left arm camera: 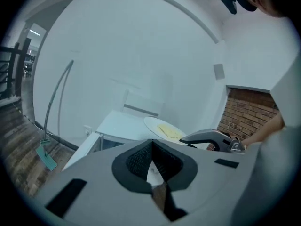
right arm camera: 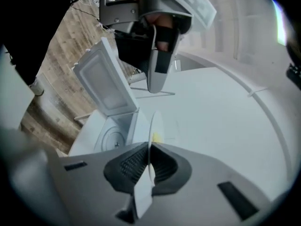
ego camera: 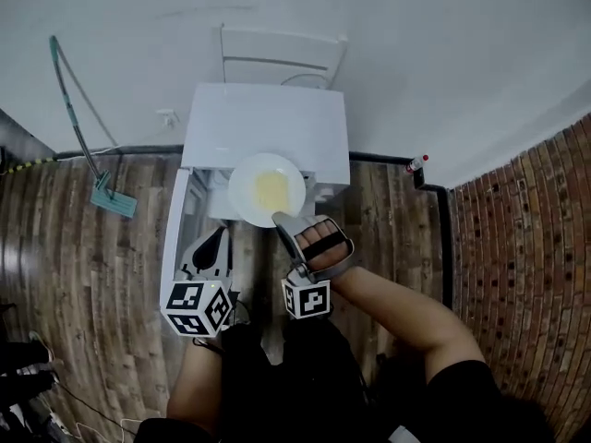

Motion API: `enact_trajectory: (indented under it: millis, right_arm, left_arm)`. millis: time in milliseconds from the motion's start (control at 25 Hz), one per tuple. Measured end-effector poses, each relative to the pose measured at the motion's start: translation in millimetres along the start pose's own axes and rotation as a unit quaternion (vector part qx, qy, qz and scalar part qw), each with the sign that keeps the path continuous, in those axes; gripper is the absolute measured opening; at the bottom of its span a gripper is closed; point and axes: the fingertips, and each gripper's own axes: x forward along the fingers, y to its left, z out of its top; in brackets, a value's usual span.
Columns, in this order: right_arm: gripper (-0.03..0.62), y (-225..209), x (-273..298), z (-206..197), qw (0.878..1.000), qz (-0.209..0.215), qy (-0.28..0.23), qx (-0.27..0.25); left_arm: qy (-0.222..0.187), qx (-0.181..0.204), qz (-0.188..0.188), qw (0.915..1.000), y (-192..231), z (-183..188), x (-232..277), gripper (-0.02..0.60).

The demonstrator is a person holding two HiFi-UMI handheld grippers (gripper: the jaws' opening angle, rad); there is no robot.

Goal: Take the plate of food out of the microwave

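Observation:
A white plate (ego camera: 251,190) with yellow food (ego camera: 271,190) hangs in front of and above the white microwave (ego camera: 263,123), whose door (ego camera: 175,224) stands open to the left. My right gripper (ego camera: 280,220) is shut on the plate's near rim. In the right gripper view the plate (right arm camera: 154,126) shows edge-on between the pads of my right gripper (right arm camera: 149,150), above the open cavity (right arm camera: 110,135). My left gripper (ego camera: 220,236) hovers left of the plate, shut and holding nothing. In the left gripper view, beyond my left gripper (left arm camera: 151,144), the plate (left arm camera: 157,124) floats over the microwave (left arm camera: 120,125).
A green-handled mop (ego camera: 111,192) leans at the left wall. A white chair (ego camera: 277,58) stands behind the microwave. A brick wall (ego camera: 526,220) runs along the right, with a small bottle (ego camera: 417,163) at its foot. The floor is wood planks.

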Motion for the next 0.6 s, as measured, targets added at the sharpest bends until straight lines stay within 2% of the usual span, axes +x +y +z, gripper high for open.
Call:
enact_trajectory:
  millis: [280,600]
  right_arm:
    - [0.024,-130,-26,-13,0.999,-0.040,0.017,0.019]
    - [0.023,-248,-32,-26,0.996,-0.069,0.028,0.043]
  left_arm:
    - [-0.039,0.010,0.000,0.9992,-52,109,-40,-0.008]
    - [-0.062,0.066,-0.013,0.9958,-96,204,-59,-0.008]
